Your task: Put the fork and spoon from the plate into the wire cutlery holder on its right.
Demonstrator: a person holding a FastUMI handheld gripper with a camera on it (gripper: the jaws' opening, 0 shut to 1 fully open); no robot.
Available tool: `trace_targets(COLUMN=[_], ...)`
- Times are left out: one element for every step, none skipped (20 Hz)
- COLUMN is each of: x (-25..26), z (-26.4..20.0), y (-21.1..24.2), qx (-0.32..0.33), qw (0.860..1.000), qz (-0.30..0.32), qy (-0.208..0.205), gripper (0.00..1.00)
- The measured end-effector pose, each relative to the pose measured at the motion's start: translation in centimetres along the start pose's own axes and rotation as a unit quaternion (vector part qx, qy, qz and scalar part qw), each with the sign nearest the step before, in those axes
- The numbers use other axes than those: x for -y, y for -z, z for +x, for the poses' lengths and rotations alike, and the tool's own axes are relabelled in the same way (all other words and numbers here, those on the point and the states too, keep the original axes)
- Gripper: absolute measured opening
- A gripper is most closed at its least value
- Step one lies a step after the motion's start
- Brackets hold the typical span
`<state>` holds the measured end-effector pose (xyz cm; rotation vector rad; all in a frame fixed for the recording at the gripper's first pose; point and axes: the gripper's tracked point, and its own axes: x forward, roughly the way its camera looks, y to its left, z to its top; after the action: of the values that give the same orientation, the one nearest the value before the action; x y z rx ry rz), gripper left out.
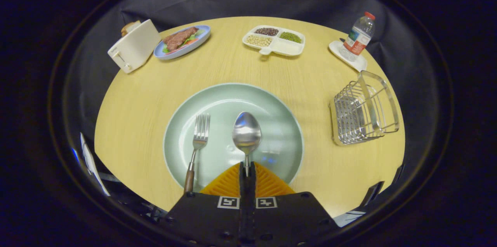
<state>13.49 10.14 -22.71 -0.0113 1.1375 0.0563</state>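
Between my fingers, the spoon (246,134) is pinched by its thin handle, its bowl reaching out over the pale green plate (279,111); my claw (247,170) is clenched on it. I judge it light, stiff and slick, likely to swing or slide in such a narrow grip, so a firm hold matters. The fork (197,144) lies just beside it on the plate, wooden handle towards me, the better place to grasp. The wire cutlery holder (363,113) stands well apart, to the plate's right.

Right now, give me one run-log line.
gripper: shut on spoon handle | fork: on plate | holder: empty, right of plate
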Motion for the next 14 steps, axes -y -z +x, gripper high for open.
trace_targets(x=[0.1,0.2,0.3,0.5,0.7,1.1,1.5,2.1,2.9,3.7,4.7,5.7,6.9,8.1], z=[-0.7,-1.2,-1.7,-2.0,-2.3,-2.7,-3.1,-3.6,-4.1,-4.7,-5.4,-6.0,-6.5,-7.1], y=[-0.4,-0.6,-0.9,-1.1,-1.3,-1.5,-1.8,-2.1,-2.4,-2.8,-3.2,-3.6,-3.9,-4.2], qx=[0.007,0.014,0.019,0.023,0.027,0.03,0.034,0.038,0.043,0.049,0.055,0.061,0.067,0.073], qw=[1.0,1.0,1.0,1.0,1.0,0.999,0.999,0.999,0.999,0.999,0.998,0.998,0.997,0.997], qz=[-0.001,-0.001,-0.003,-0.004,-0.003,-0.002,0.001,0.005,0.009,0.013,0.018,0.025,0.032,0.038], qy=[-0.002,-0.004,-0.006,-0.009,-0.011,-0.013,-0.014,-0.014,-0.014,-0.013,-0.01,-0.009,-0.006,-0.003], gripper=[0.01,0.01,0.01,0.01,0.01,0.01,0.01,0.01,0.01,0.01,0.01,0.01,0.01,0.01])
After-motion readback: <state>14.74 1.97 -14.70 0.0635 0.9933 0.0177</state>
